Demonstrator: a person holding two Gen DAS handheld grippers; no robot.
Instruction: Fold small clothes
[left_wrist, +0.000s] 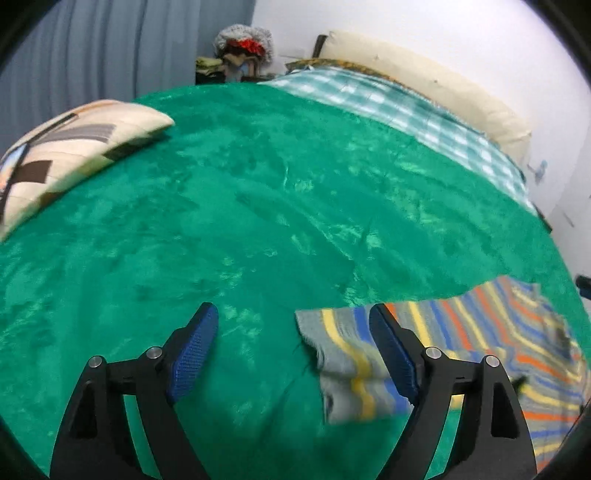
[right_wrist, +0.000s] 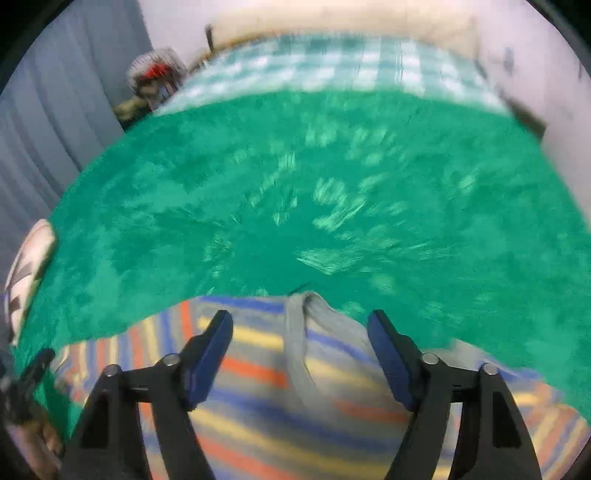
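One striped garment (left_wrist: 480, 332) lies flat at the near edge of a bed's green blanket (left_wrist: 258, 184). Two hand-held grippers hover over it, both spread and pinching nothing: the left hand-held gripper (left_wrist: 295, 354) at its sleeve end, the right hand-held gripper (right_wrist: 301, 354) above its grey neckline. One patterned pillow (left_wrist: 74, 147) sits well apart; the blanket between lies open.
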